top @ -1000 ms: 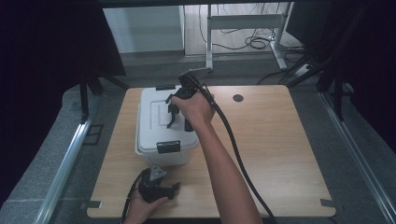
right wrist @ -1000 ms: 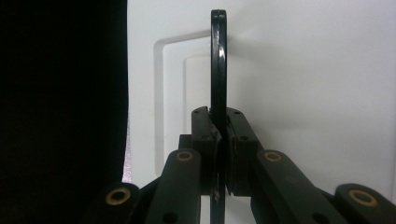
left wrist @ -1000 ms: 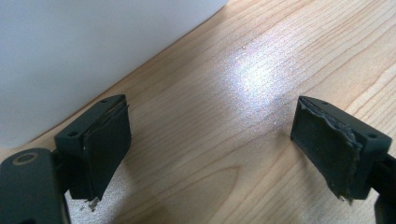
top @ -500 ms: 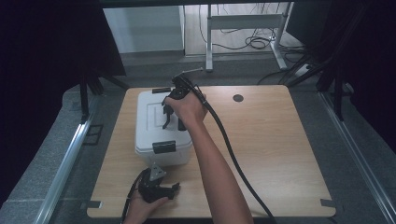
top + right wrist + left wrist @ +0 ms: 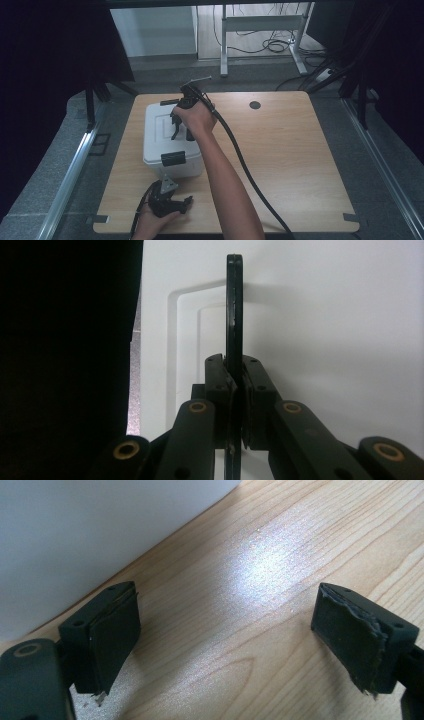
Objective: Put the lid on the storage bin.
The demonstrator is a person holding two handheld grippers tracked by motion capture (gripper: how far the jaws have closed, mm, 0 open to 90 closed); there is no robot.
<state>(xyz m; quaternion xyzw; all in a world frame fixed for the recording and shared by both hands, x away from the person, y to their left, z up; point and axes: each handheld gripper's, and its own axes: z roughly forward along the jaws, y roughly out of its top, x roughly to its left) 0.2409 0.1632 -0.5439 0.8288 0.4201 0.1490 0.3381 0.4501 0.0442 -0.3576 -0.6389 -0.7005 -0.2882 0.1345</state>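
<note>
Nearest to me, my left gripper [image 5: 172, 202] lies low on the wooden table [image 5: 300, 160] at its near edge, held in my left hand [image 5: 150, 222]. In the left gripper view its jaws stand wide apart with nothing between them, only bare wood, and the white wall of the box [image 5: 90, 535] rises just beyond the left jaw.

Farther on, the white box [image 5: 162, 145] sits on the left half of the table, its black front latch [image 5: 172, 159] facing me. My right hand [image 5: 197, 120] holds the right gripper [image 5: 235, 405] down over the lid. In the right gripper view the jaws are pressed together on a thin black handle [image 5: 234, 315] that stands upright on edge against the white lid.

Over the last second my right arm has drifted left with the gripper, and the box has slid left and slightly nearer with it. I judge that the grip on the handle is firm enough to drag or lift the box.

Beyond the table, cables [image 5: 272, 45] lie on the floor.
</note>
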